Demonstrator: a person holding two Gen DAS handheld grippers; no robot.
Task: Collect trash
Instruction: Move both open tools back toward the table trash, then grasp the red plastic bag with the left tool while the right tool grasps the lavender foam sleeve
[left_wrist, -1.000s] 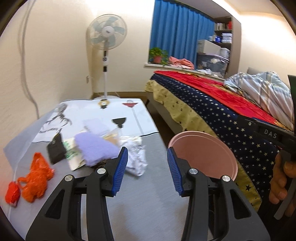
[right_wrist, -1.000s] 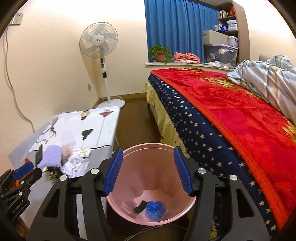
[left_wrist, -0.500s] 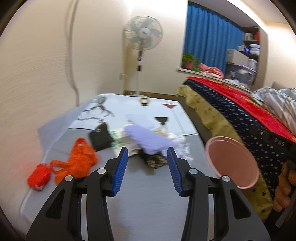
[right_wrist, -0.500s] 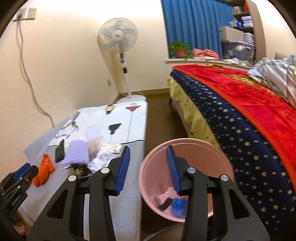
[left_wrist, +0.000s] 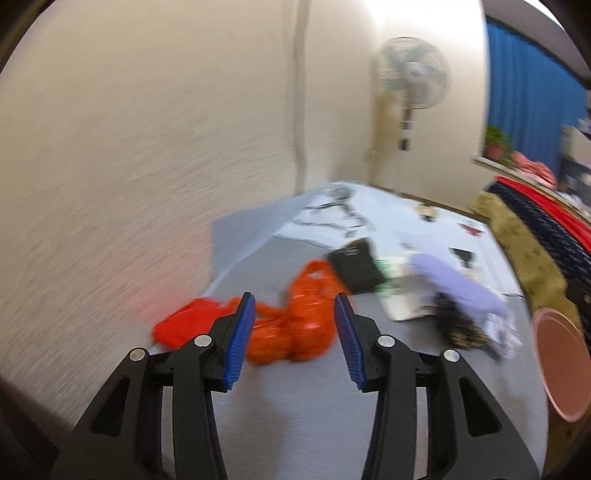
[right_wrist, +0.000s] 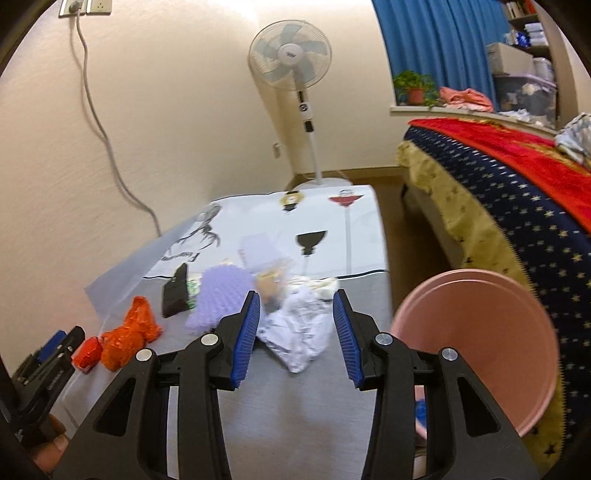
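Both tongs empty, jaws parted. Right tongs (right_wrist: 295, 336) just reopened slightly, nothing between them; crumpled white paper (right_wrist: 295, 339) lies just ahead on the grey desk (right_wrist: 295, 424). Left tongs (left_wrist: 293, 339) line up on the crumpled orange plastic bag (left_wrist: 291, 328). Step: reaching for pickup. Next: lower, straddle, close, carry to the round pink plastic bin (right_wrist: 487, 332) beside the desk.

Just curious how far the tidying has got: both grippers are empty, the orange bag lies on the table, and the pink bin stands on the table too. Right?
Not quite. The pink bin stands on the floor between the table and the bed, as the right wrist view shows. Otherwise right: the left gripper and right gripper are empty, and the orange bag lies on the table.
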